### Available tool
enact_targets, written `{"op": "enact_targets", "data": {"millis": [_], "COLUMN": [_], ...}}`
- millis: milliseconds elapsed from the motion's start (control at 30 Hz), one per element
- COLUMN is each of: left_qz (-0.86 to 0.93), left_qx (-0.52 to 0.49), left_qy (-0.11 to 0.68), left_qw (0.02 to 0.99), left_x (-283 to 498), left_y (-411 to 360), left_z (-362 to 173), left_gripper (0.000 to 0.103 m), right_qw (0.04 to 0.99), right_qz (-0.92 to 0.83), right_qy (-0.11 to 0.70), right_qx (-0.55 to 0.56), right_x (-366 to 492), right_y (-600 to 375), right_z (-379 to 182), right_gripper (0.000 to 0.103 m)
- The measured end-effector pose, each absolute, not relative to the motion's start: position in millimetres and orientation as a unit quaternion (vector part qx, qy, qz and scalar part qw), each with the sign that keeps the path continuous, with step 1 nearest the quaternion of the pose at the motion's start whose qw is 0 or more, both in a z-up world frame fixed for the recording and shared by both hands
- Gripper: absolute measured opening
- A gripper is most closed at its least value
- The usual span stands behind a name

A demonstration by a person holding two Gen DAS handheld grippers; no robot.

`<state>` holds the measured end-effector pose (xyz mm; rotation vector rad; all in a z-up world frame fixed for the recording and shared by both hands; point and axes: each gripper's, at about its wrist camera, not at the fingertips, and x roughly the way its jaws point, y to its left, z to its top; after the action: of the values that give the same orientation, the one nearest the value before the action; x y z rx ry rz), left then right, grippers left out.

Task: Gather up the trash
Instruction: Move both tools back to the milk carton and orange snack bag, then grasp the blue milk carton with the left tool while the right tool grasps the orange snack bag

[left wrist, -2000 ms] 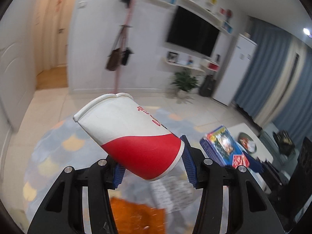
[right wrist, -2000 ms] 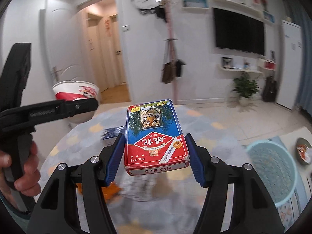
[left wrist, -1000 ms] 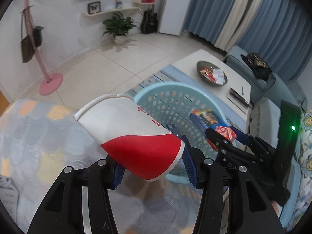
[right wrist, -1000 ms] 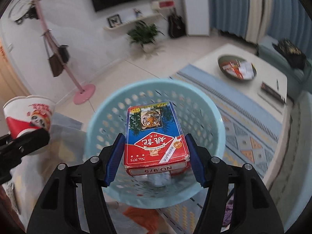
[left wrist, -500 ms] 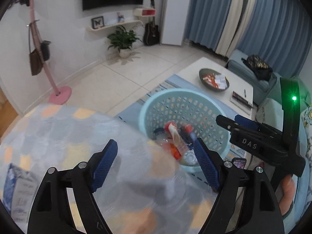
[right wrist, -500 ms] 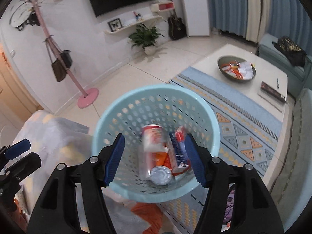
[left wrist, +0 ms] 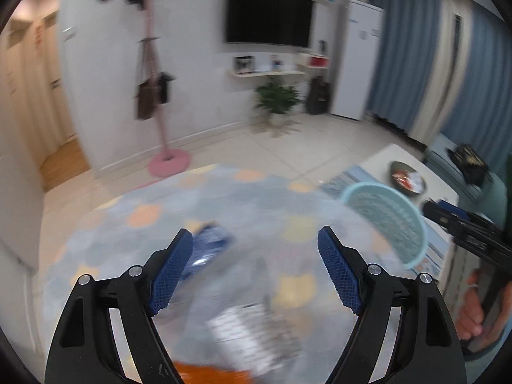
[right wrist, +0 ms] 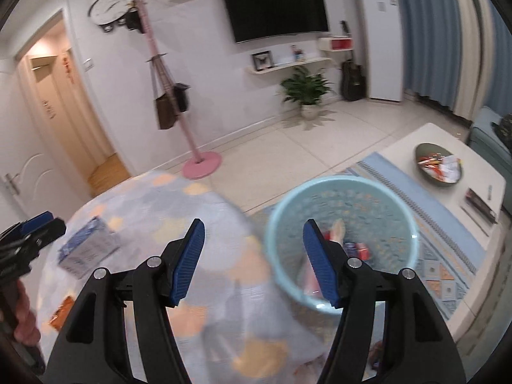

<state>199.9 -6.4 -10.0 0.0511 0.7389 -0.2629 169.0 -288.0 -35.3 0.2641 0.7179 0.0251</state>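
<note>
Both claws stand wide and hold nothing — the left claw (left wrist: 255, 270) over the patterned bench (left wrist: 249, 198), the right claw (right wrist: 253, 260) at the bench edge beside the blue basket (right wrist: 396, 198). Trash (right wrist: 358, 249) lies inside the basket; a blue packet (right wrist: 86, 248) and an orange wrapper (right wrist: 62, 313) lie on the bench, left of the basket.

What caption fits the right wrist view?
Open right gripper hangs empty between the patterned tablecloth and the blue basket holding dropped trash.
</note>
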Motion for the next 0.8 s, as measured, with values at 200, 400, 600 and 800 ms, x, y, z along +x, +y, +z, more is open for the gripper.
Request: {"op": "enact_targets", "data": {"millis": [200,400,600,800], "left_qz": [-0.068,-0.081,-0.092,-0.101], "left_qx": [0.025,0.038,0.056,0.036], "left_qy": [0.389,0.406,0.419,0.429], "left_qw": [0.918,0.909,0.901,0.897], "left_x": [213,218,222,230], "left_y": [53,67,64,68], "left_z": [-29,-50,-65,-81], "left_gripper": [0.082,0.082,0.082,0.077], "right_qw": [0.916,0.907,0.888,0.875], "right_qz": [0.075,0.13,0.169,0.186], "right_qy": [0.378,0.394,0.425,0.444], "right_qx": [0.116,0.069,0.055,0.05], "right_x": [169,162,165,165], "right_y": [-230,-162,-124,-109], "right_z": [-44,-59,-83,-101], "right_gripper": [0.06,0.06,0.06,0.06]}}
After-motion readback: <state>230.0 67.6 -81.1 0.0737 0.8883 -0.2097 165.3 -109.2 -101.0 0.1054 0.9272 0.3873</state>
